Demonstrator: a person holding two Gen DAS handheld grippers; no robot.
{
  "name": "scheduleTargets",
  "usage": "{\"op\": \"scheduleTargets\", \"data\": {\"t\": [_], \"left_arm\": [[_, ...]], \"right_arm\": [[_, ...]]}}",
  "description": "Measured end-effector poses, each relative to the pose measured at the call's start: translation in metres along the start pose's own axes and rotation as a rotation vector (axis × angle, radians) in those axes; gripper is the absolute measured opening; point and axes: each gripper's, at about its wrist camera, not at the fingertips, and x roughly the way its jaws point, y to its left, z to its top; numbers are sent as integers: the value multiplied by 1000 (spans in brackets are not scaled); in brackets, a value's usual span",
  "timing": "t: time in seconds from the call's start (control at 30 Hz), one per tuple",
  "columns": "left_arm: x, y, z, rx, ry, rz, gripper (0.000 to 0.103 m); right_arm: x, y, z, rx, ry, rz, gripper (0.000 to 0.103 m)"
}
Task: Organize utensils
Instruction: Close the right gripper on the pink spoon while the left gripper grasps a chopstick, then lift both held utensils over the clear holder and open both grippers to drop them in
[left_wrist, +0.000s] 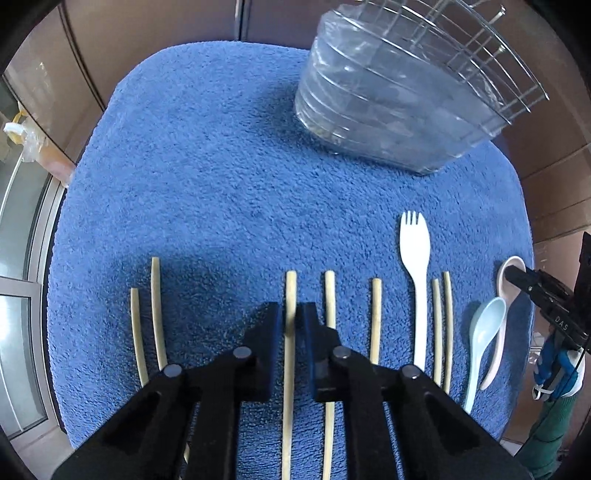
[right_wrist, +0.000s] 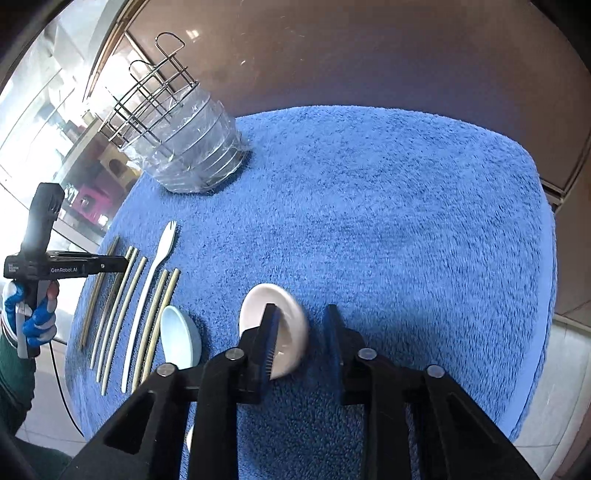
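Currently laid out in a row along the near edge of a blue fleece mat (left_wrist: 221, 166): seven pale bamboo chopsticks, a white plastic fork, a pale blue spoon and a white spoon. Lying roughly parallel, handles toward the cameras.

Left gripper (left_wrist: 291, 321): fingers drawn close on either side of one chopstick (left_wrist: 290, 369), third from the left; narrow gaps at the pads, firm contact not confirmed. Two thinner chopsticks (left_wrist: 157, 314) to its left, slightly bowed. Two more chopsticks (left_wrist: 376, 321) to its right, then the white fork (left_wrist: 416, 266), tines pointing away, broad neck, flat slim handle. Beyond the fork, a touching pair of thin chopsticks (left_wrist: 442, 325). Next, the pale blue spoon (left_wrist: 485, 325), bowl up, glossy; just beside it and partly behind, the white spoon (left_wrist: 509, 269).

Right gripper (right_wrist: 302, 332): fingers spread wide, nothing between them clamped. Left finger over the bowl of the white spoon (right_wrist: 291, 314), right finger over bare mat. White spoon deep-bowled, glossy, ceramic-looking. Pale blue spoon bowl (right_wrist: 179, 332) just left of it.

Wire utensil caddy (left_wrist: 399, 92) upright at the far side of the mat, well apart from the row; lower part wrapped in clear film, chrome bars and hooks bare above. Seen also from the right wrist (right_wrist: 184, 147), contents not discernible.

Brown glossy tabletop (right_wrist: 369, 55) under the mat.
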Motion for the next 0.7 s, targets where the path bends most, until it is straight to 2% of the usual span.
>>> {"op": "scheduleTargets", "data": {"t": [0.03, 0.17, 0.3, 0.53, 0.7], "left_arm": [[-1, 3, 0, -12, -4, -1, 5], [-7, 20, -3, -62, -33, -39, 5], [-35, 32, -19, -70, -148, -69, 5], [-119, 33, -46, -39, -430, -80, 5], [-192, 14, -29, -24, -663, -95, 5]], "right_arm": [[1, 0, 2, -5, 1, 17, 11], [-5, 7, 0, -47, -19, -7, 10], [-26, 18, -8, -73, -86, -54, 9], [-91, 51, -20, -137, -237, -193, 9], [-146, 95, -2, -191, -409, -291, 9]]}}
